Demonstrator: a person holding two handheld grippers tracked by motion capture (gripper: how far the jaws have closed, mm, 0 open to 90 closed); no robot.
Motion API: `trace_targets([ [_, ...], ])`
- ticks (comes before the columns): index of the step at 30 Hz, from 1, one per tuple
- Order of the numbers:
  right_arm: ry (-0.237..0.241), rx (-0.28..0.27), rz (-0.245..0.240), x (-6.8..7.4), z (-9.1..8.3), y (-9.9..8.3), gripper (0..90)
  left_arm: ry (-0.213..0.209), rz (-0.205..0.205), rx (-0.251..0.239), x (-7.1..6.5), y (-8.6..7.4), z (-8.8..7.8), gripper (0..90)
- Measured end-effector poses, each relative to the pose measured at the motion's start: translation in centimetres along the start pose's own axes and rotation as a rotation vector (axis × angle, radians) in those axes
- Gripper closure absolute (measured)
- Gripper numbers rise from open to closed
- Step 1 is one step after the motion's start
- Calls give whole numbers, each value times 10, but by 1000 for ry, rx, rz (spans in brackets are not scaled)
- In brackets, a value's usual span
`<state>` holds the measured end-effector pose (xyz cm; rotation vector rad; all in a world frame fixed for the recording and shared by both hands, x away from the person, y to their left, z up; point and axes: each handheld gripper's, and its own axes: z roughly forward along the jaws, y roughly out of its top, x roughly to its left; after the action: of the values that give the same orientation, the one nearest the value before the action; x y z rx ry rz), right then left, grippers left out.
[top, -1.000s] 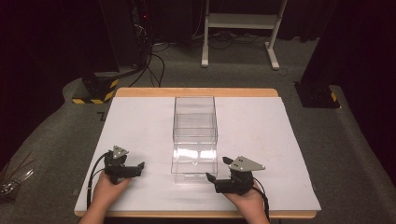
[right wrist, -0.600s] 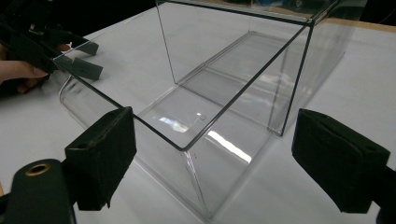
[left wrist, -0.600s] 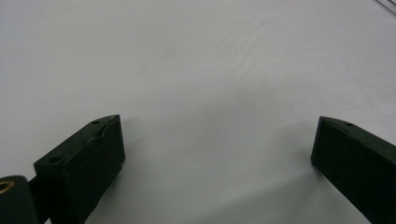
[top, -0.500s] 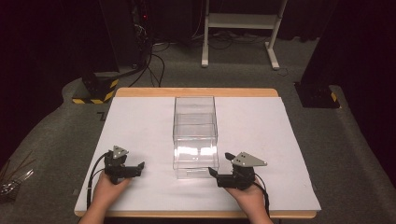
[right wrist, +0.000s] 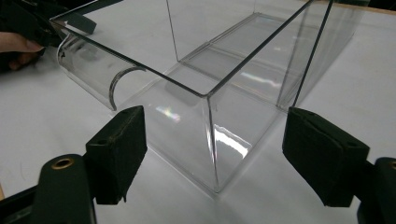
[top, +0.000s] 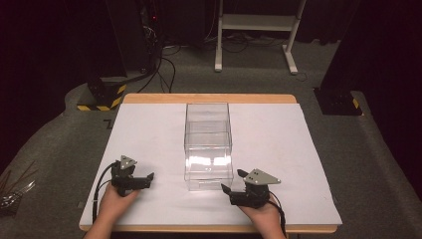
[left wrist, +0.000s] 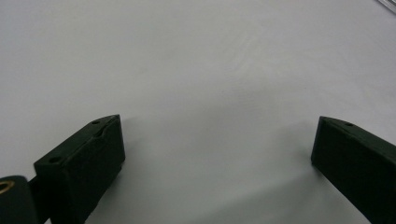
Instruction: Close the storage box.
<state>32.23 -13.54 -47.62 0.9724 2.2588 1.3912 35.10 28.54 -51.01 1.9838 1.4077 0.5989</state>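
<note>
Right claw (right wrist: 212, 154) agape, facing clear box (right wrist: 224, 88) corner

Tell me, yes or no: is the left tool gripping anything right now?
No: in the left gripper view the left tool stands wide open over the bare white table cover, nothing between its jaws.

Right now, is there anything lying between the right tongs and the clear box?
Nothing. In the right gripper view, only bare white table cover separates the open right tongs from the clear box, whose near corner points at them.

Black grippers (top: 137, 180), grey three-cornered plates, black cables, blocky jaws
</note>
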Motion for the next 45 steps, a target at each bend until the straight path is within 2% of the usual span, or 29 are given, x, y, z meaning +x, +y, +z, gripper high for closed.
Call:
trace_targets([
  [7,-27,2,22,0,6,0,226,0,0,0,0,0,0,30],
  [10,-25,3,23,0,7,0,218,0,0,-1,0,0,0,29],
  [15,-39,-3,18,2,10,2,186,0,0,0,0,0,0,29],
  [17,-58,-16,9,3,12,4,137,0,0,0,0,0,0,29],
  [21,-79,-27,11,4,15,7,122,0,0,0,0,0,0,29],
  [30,-82,-18,-2,6,24,13,124,-1,3,2,0,0,0,29],
  [34,-97,-20,-3,4,28,15,124,-1,3,3,0,0,0,29],
  [39,-118,-19,22,-4,33,17,122,0,4,4,0,0,0,29],
  [45,-122,-9,23,-10,39,20,115,0,4,4,0,0,0,30],
])
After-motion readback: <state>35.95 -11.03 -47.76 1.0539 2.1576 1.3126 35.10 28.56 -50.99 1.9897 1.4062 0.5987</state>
